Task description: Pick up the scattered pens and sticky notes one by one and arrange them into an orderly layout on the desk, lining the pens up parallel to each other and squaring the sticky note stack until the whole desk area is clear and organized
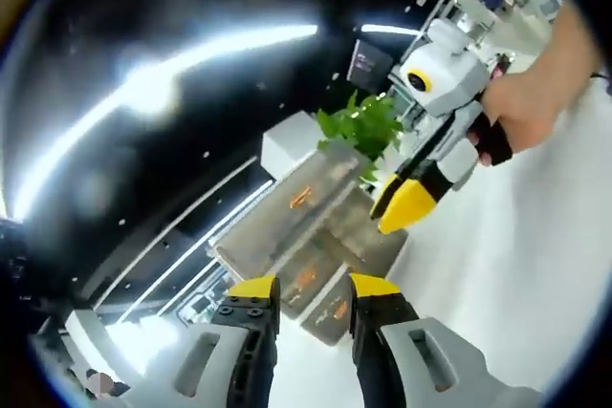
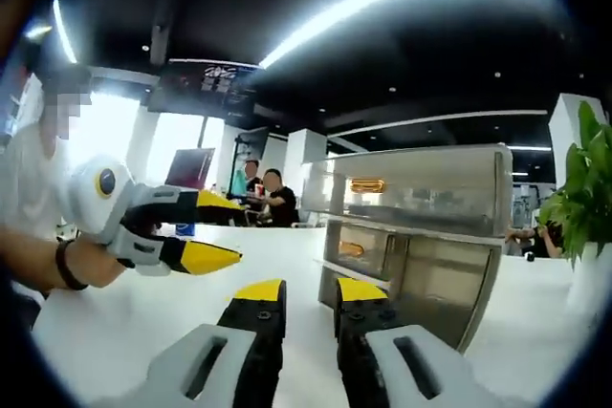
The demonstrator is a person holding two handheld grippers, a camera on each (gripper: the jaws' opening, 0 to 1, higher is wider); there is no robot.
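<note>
My left gripper (image 1: pixel 314 289) rises from the bottom of the left gripper view, open, with nothing between its yellow-tipped jaws. It points at a clear plastic drawer organizer (image 1: pixel 306 226) on the white desk (image 1: pixel 516 274). The right gripper (image 1: pixel 392 217), held by a hand (image 1: pixel 521 107), comes in from the right and hangs over the desk beside the organizer. In the right gripper view my right gripper (image 2: pixel 310 291) is open by a narrow gap and holds nothing. There the left gripper (image 2: pixel 234 233) shows at the left with its jaws apart, above the desk (image 2: pixel 124 312).
The drawer organizer (image 2: pixel 421 236) stands just ahead and to the right of the right gripper. A green potted plant (image 2: pixel 583 188) (image 1: pixel 359 126) stands behind it. Two people (image 2: pixel 277 198) sit at a far table. The holder's forearm (image 2: pixel 38 265) reaches in at the left.
</note>
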